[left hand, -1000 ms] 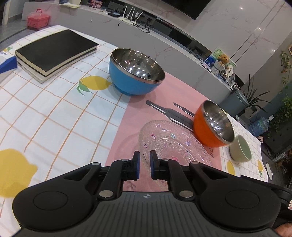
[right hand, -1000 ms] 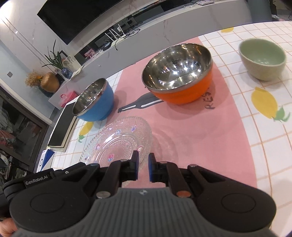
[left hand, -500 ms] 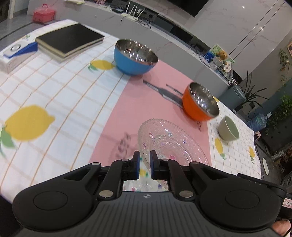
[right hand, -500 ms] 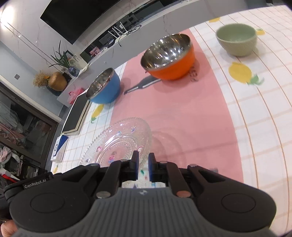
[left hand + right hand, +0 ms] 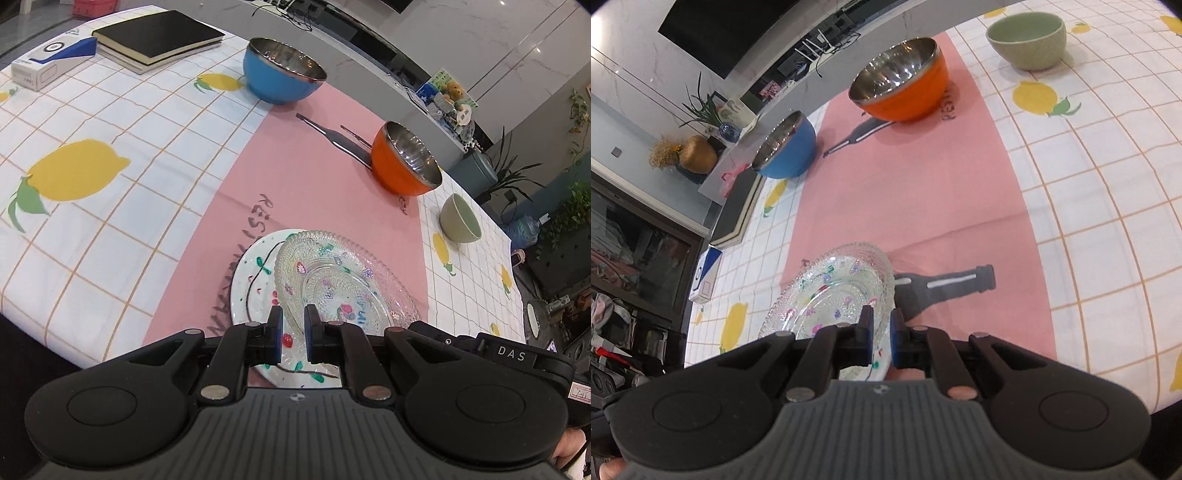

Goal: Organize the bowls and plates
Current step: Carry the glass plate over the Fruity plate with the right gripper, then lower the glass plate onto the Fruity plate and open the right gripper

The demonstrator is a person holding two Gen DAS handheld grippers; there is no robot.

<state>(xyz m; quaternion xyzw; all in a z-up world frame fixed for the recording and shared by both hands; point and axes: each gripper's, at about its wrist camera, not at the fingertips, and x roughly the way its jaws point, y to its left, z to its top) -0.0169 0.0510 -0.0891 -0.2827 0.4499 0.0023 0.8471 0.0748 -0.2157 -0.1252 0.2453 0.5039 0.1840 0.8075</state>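
- Glass plate (image 5: pixel 343 280) – its near rim pinched on either side by left gripper (image 5: pixel 293 334) and right gripper (image 5: pixel 878 338).
- It sits above the painted plate (image 5: pixel 255 280), just ahead of both tools.

The left gripper (image 5: pixel 293 334) pinches the near rim of a clear glass plate (image 5: pixel 343 280), its blue-padded fingers (image 5: pixel 276 326) closed tight on the edge. The glass plate sits tilted over a white painted plate (image 5: pixel 253 273) (red, green and dark brush marks show on it), which lies on the pink runner (image 5: pixel 295 177) of a lemon-print tablecloth (image 5: pixel 92 147). Farther off stand a blue bowl (image 5: pixel 282 72), an orange bowl (image 5: pixel 404 166) and a small green bowl (image 5: pixel 460 219), well apart from each other. A black book (image 5: pixel 159 35) and a white-and-blue box (image 5: pixel 48 61) lie at the far left corner.
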